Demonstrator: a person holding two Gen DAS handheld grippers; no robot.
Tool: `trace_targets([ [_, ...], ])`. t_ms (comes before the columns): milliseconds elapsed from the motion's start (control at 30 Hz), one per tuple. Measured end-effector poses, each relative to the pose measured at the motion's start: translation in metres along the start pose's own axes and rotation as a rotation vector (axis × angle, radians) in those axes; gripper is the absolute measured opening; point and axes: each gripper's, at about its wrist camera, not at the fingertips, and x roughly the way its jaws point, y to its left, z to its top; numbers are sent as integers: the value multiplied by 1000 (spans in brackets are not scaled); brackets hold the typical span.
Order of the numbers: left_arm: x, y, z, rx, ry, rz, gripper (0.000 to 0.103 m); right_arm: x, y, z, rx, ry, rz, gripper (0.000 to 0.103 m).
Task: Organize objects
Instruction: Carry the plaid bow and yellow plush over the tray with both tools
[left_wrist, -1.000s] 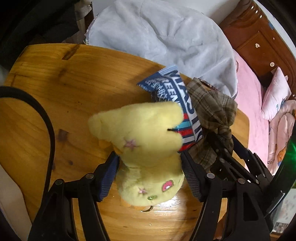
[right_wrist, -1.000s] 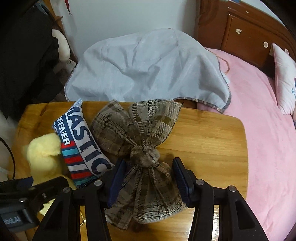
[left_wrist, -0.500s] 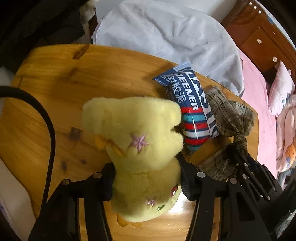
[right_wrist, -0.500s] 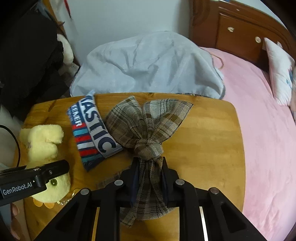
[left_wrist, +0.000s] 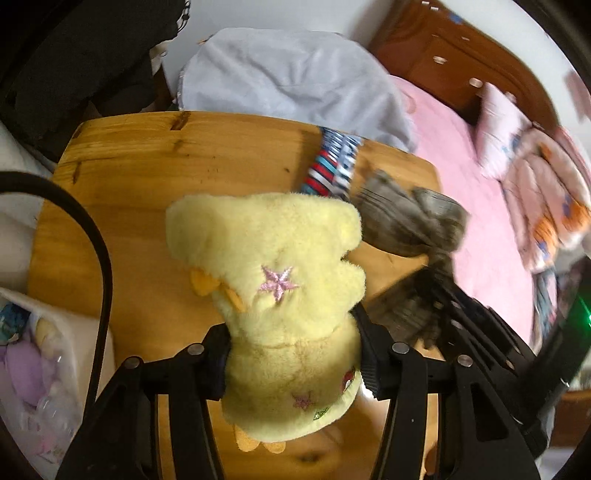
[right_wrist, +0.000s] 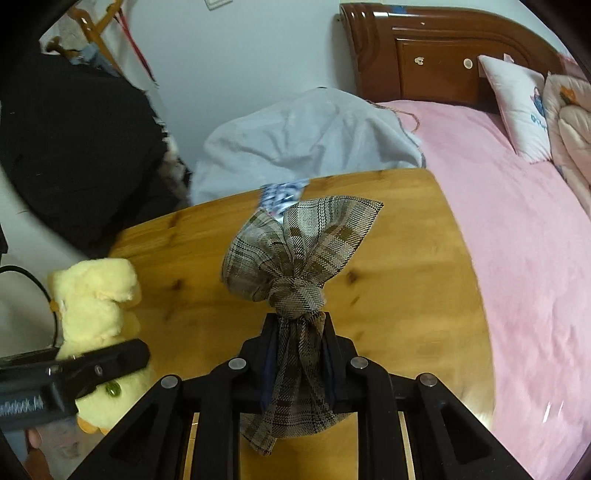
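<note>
A bedroom: a round-cornered wooden table (right_wrist: 406, 258) stands against a bed with a pink cover (right_wrist: 517, 221), a pale grey cloth (right_wrist: 306, 136) heaped at the table's far edge and a dark wooden headboard (right_wrist: 443, 55) behind; a clear bin of soft things (left_wrist: 33, 354) shows at the lower left of my left view.

My left gripper (left_wrist: 291, 354) is clamped on the yellow plush toy (left_wrist: 273, 280), its jaws pressed into the body just below the pink star; half a second ago the toy sat lower against the tabletop, and now it fills more of the view, lifted clear of the wood.

My right gripper (right_wrist: 297, 354) is pinched tight on the plaid bow (right_wrist: 295, 251), just under its knot, with the tails hanging down between the fingers; half a second ago the bow lay spread flat on the table, and now its loops stand up off the surface, bunched together.

The striped snack packet (left_wrist: 332, 166) lies on the table beyond both; earlier it touched the bow's left loop, and now only its blurred far end peeks out behind the raised bow in my right view.
</note>
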Motion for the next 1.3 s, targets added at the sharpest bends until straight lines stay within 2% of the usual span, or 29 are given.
trace_targets([
  [167,-52,7,-40,100,1,-62,57,-47,48,-36,-18,-3,59,21],
  [300,-95,27,-72,161,-24,-78,57,-81,94,-62,-64,-23,83,21],
  [467,-133,73,-96,164,-56,-77,57,-114,153,-89,-127,-53,112,21],
  [633,-167,132,-123,125,-99,-44,57,-133,209,-110,-201,-73,149,21],
  [800,-178,182,-144,78,-112,-4,57,-141,259,-129,-260,-83,180,21],
  [1000,-174,223,-162,39,-93,59,57,-141,303,-145,-288,-93,197,21],
  [1133,-170,230,-169,59,-84,93,58,-135,322,-153,-293,-82,173,22],
  [1300,-158,236,-174,76,-48,91,58,-114,331,-160,-282,-29,130,24],
])
